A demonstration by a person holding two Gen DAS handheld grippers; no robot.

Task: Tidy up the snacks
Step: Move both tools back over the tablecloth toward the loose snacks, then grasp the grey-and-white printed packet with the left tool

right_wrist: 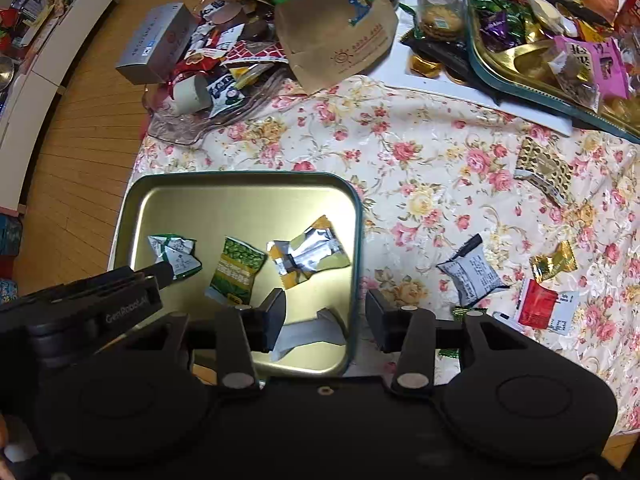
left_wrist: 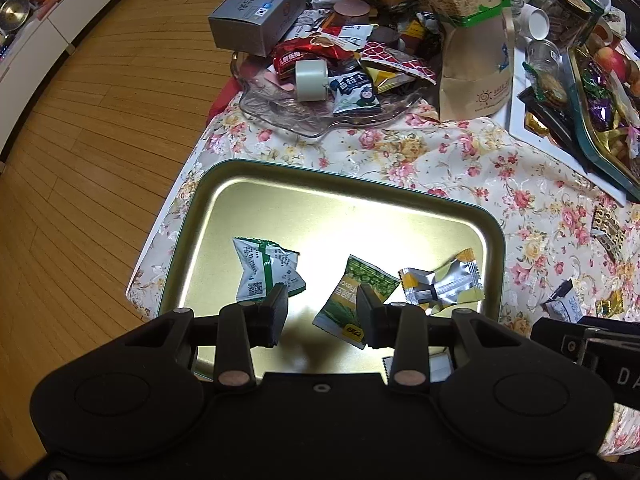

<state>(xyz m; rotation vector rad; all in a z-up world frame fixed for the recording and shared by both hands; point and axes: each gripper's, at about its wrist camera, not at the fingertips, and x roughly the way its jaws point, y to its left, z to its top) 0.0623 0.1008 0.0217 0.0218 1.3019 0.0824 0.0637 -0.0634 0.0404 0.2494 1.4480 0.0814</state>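
Observation:
A gold tin tray (left_wrist: 280,208) with a green rim lies on the floral cloth; it also shows in the right wrist view (right_wrist: 240,200). In it lie a white-green packet (left_wrist: 266,270), a green pea packet (left_wrist: 354,298), a silver-yellow wrapper (left_wrist: 440,284) and a white wrapper (right_wrist: 308,334). My left gripper (left_wrist: 322,314) is open and empty just above the tray. My right gripper (right_wrist: 326,316) is open and empty over the tray's right rim. Loose snacks lie on the cloth to the right: a grey-white packet (right_wrist: 472,276), a gold candy (right_wrist: 554,262), a red packet (right_wrist: 540,308), a leopard-print packet (right_wrist: 542,170).
A clear glass dish (left_wrist: 320,116) piled with snacks, a silver box (left_wrist: 256,14) and a brown paper bag (left_wrist: 472,52) stand at the back. A second full tin tray (right_wrist: 532,80) and a glass jar (right_wrist: 442,4) are back right. The table's left edge drops to wood floor (left_wrist: 80,160).

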